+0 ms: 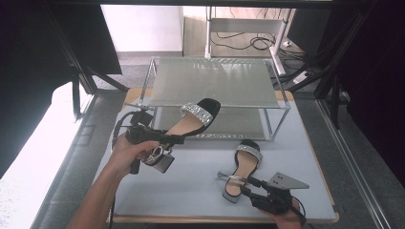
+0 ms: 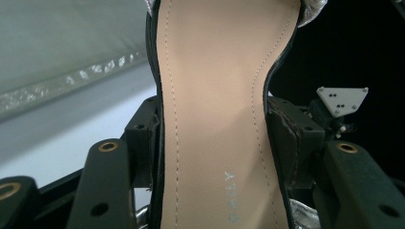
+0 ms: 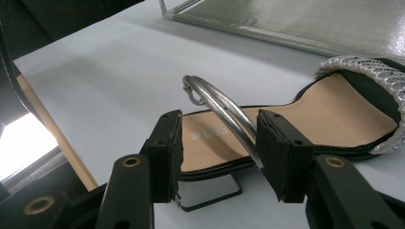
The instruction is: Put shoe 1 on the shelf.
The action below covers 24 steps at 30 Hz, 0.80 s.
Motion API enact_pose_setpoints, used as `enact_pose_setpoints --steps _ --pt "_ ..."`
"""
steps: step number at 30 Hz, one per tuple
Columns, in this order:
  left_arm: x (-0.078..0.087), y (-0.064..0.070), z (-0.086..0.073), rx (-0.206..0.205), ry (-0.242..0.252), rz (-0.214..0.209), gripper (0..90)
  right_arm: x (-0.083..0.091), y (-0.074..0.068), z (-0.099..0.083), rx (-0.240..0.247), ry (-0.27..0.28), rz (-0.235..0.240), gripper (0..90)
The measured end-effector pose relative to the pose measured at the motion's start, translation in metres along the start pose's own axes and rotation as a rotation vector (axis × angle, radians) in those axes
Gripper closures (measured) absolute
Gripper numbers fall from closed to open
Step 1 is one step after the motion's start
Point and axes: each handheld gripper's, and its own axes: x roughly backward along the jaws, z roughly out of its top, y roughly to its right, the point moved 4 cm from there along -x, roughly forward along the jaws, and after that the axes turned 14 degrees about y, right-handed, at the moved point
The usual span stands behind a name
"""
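Left gripper [image 1: 165, 138] is clamped on sandal 1 [image 1: 193, 121] at the waist, held up in front of the rack [image 1: 215, 81]. Sandal 2 [image 1: 243, 167] sits on the table [image 1: 191, 186], right gripper [image 3: 219, 157] open around its heel end, ankle ring [image 3: 217, 107] between the jaws. I'd squeeze the sole edges, not the ring, then lift level.
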Motion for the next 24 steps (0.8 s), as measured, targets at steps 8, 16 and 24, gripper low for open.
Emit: enact_pose_setpoints --steps 8,16,24 --pt "-0.018 0.010 0.027 -0.016 -0.009 -0.009 43.8 0.001 0.002 0.001 -0.006 0.003 -0.001 51.4" --pt "-0.029 0.010 0.042 -0.018 -0.011 -0.008 43.8 0.000 0.003 -0.001 -0.004 -0.001 -0.005 51.7" --pt "-0.036 0.007 0.064 -0.019 -0.011 0.017 43.8 -0.002 0.002 -0.001 -0.002 -0.004 0.002 51.4"
